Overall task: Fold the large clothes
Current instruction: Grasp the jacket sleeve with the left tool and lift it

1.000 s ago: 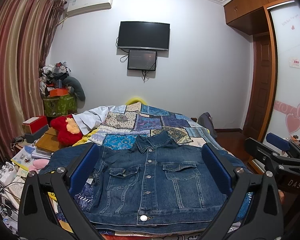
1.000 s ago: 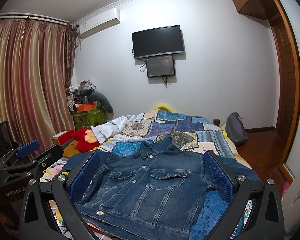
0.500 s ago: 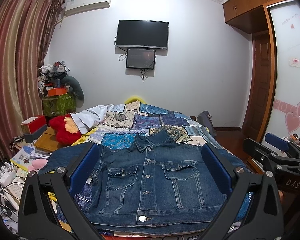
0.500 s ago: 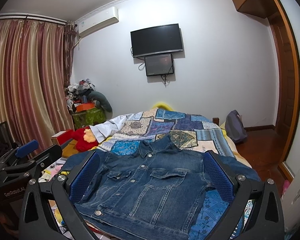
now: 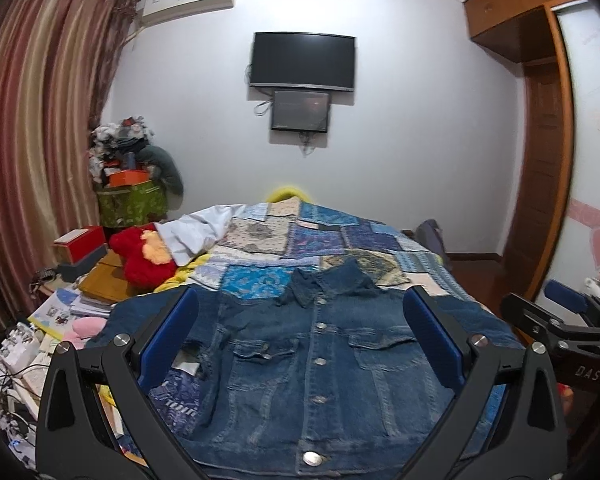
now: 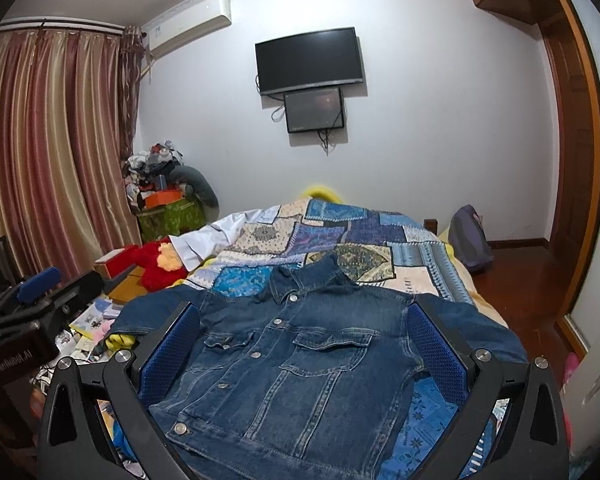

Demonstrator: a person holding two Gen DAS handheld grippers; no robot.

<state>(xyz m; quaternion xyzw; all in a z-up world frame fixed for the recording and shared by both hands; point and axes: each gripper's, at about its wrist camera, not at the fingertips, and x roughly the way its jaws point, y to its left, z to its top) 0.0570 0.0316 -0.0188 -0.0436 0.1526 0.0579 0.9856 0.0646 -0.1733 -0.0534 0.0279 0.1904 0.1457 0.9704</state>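
Note:
A dark blue denim jacket [image 5: 320, 364] lies flat and buttoned, front up, on the near end of the bed, collar pointing away; it also shows in the right wrist view [image 6: 300, 360]. Its sleeves spread to both sides. My left gripper [image 5: 300, 340] is open and empty, hovering above the jacket's lower part. My right gripper [image 6: 300, 344] is open and empty, hovering above the jacket from its right side. The right gripper shows at the right edge of the left wrist view [image 5: 560, 328]; the left gripper shows at the left edge of the right wrist view [image 6: 32, 312].
The bed has a blue patchwork quilt [image 5: 320, 236]. A red plush toy [image 5: 144, 256] and a white cloth [image 5: 196, 232] lie at its left side. Books, boxes and cables [image 5: 60, 312] clutter the left. A wardrobe and door [image 5: 548, 160] stand right; a backpack [image 6: 468, 240] sits on the floor.
Both grippers have tilted slightly, so the room and jacket sit a little lower in view. The jacket has not moved and both grippers stay open.

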